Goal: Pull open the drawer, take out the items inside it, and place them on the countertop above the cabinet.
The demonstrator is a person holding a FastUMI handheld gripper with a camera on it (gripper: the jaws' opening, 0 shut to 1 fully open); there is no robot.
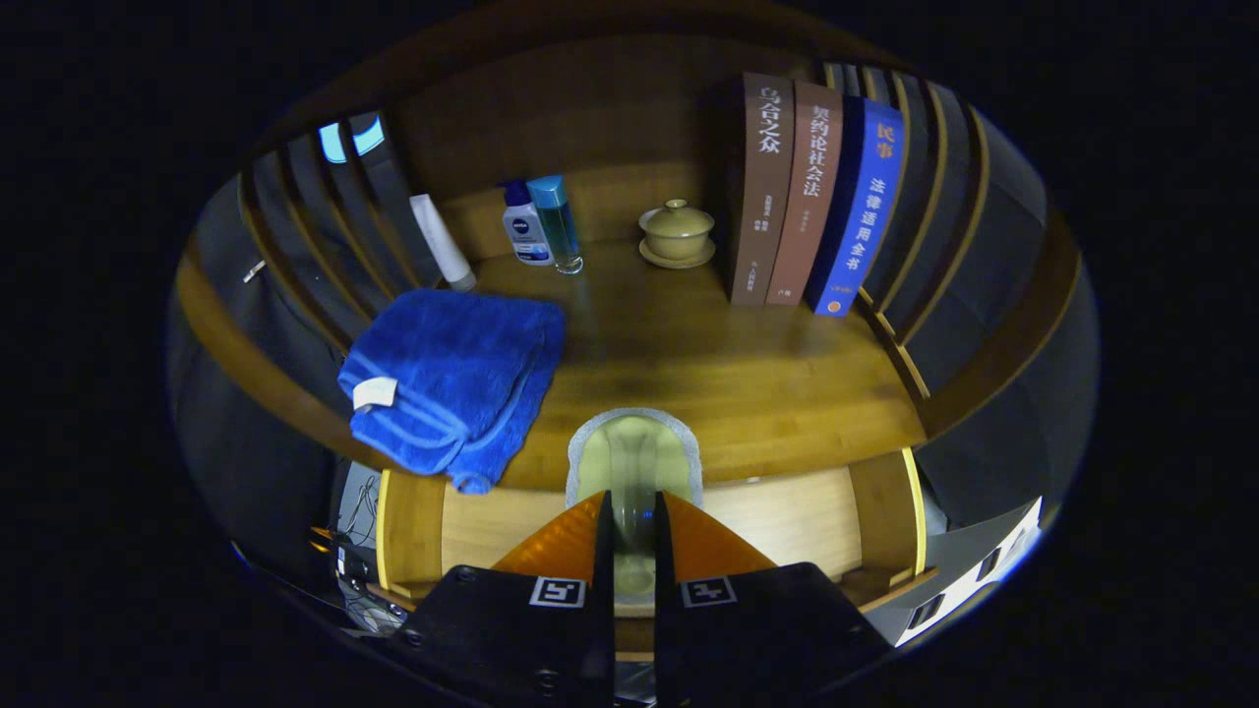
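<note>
The hand-held gripper (630, 516) has its two orange fingers drawn close together, pinching a pale green, grey-rimmed glossy item (634, 454) that stands up between them; both fingers press on its lower part. The item's exact kind is hard to tell. It hangs over the front edge of the wooden worktop (748, 383), above the pulled-out light wooden drawer (787, 526) whose pale interior shows on either side of the fingers.

Beyond the fingers and to one side, a folded blue towel with a white tag (448, 379) lies on the worktop, one corner drooping over the edge. Farther back stand a white tube (443, 241), a white-and-blue pump bottle (524, 226) and a teal translucent bottle (557, 223), close together. A tan lidded ceramic cup on a saucer (677, 234) sits just beside three upright books, two brown and one blue (811, 197).
</note>
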